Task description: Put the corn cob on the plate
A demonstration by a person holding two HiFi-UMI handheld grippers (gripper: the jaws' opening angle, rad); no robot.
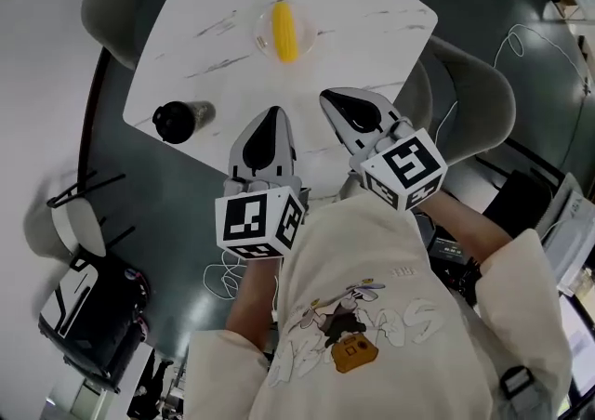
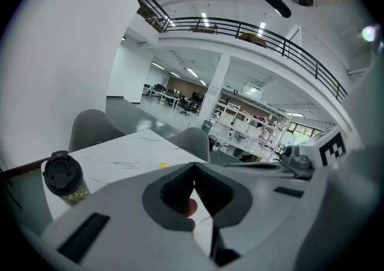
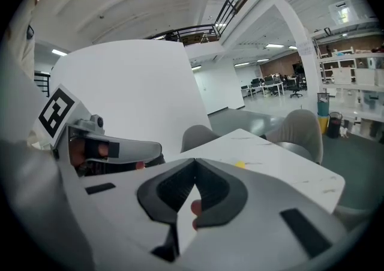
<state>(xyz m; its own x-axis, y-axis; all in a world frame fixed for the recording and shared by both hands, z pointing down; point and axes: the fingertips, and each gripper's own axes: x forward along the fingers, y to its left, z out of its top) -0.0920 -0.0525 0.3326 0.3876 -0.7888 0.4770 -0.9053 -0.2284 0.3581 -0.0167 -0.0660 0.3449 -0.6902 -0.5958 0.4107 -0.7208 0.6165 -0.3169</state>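
Head view alone shows corn cob (image 1: 284, 32) on plate (image 1: 262, 38); left gripper (image 1: 271, 114), right gripper (image 1: 335, 99) both closed, empty.

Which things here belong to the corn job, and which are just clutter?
Job: corn cob, already on the clear plate; left gripper and right gripper, both shut and empty.
Lying about: black-lidded cup; grey chair.

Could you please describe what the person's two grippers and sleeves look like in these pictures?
Both the left gripper and right gripper have pale grey tapered shells with black padded jaw linings. Each carries a white cube printed with black square markers. The person wears a cream long-sleeved sweatshirt.
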